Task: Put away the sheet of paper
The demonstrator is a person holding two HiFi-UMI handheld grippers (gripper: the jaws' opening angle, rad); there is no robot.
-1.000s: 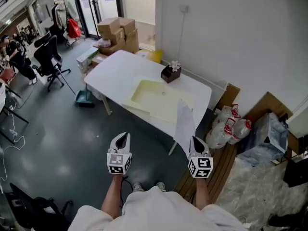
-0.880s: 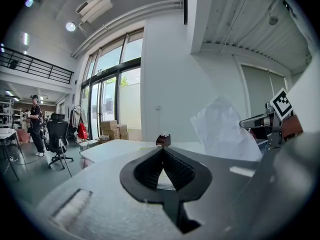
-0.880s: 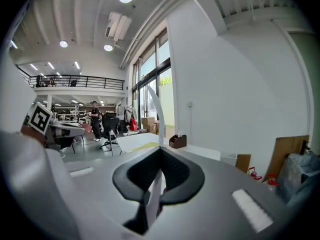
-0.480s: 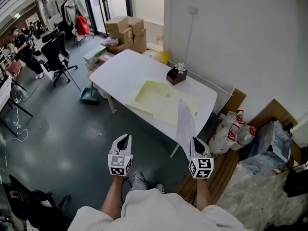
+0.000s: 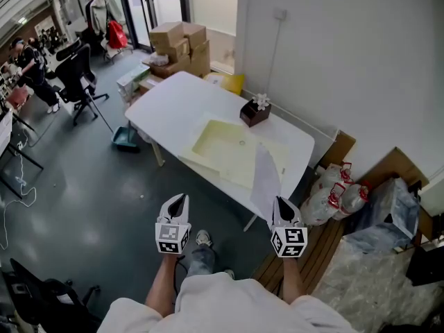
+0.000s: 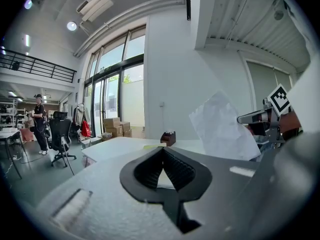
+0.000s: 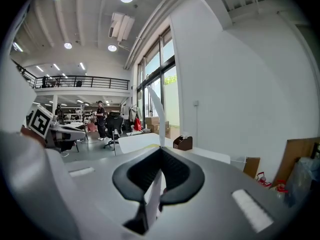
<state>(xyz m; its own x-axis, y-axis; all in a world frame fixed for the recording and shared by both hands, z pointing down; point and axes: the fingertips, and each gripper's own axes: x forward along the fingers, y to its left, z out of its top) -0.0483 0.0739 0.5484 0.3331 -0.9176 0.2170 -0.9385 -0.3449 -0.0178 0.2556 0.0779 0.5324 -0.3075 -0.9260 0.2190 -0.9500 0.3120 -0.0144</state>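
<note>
Just short of the white bench [image 5: 173, 103], the right claw [image 5: 279, 202] is clamped on the thin white sheet of paper [image 5: 266, 179], held upright. The left claw [image 5: 179, 198] is pinched together, empty. A pale yellow flat tray [image 5: 222, 141] and a small brown box [image 5: 252, 112] sit on the bench.

Foot [image 5: 203, 238] stepped further forward, jeans leg now showing; white table [image 5: 173, 106] — drawn slightly nearer

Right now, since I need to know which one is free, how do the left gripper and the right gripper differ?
The right gripper is shut on the sheet of paper, which stands upright; the left gripper is shut on nothing. In the head view the left gripper shows over grey floor, the right gripper by the near corner of the white table. Both point toward that table.
</note>
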